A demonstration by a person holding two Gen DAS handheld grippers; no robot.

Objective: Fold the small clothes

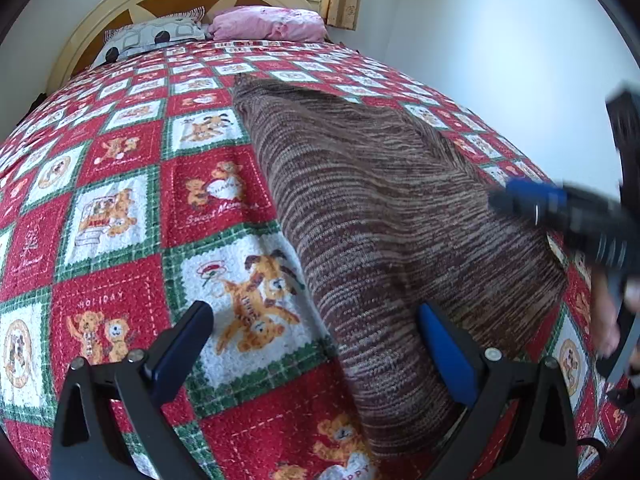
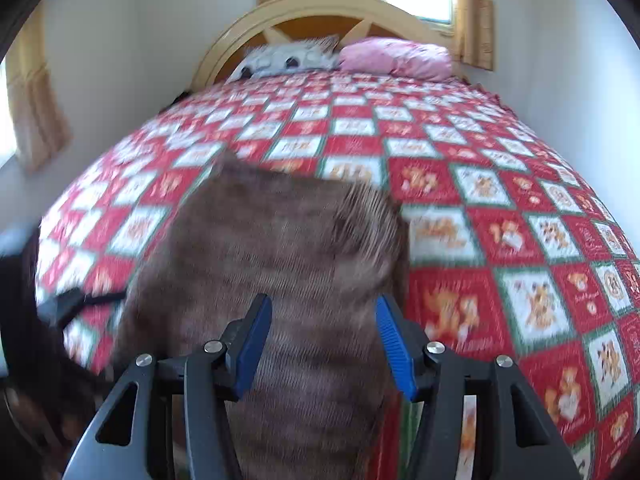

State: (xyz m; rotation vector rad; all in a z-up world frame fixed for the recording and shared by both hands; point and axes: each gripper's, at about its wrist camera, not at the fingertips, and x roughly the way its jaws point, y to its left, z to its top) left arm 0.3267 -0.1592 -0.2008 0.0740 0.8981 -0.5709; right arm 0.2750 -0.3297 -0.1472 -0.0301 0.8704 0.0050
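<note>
Covering the whole bed, a red, white and green teddy-bear quilt (image 1: 120, 208) stretched back to a cream headboard (image 2: 320, 8). A brown striped knit garment (image 1: 380, 216) lay lengthwise on the quilt, apparently folded narrow, though blur hid its edges in the right view. Both claws stood wide open, gripping nothing: the left gripper (image 1: 316, 344) straddled the garment's near left edge, the right gripper (image 2: 324, 340) hung above its near end.
</note>
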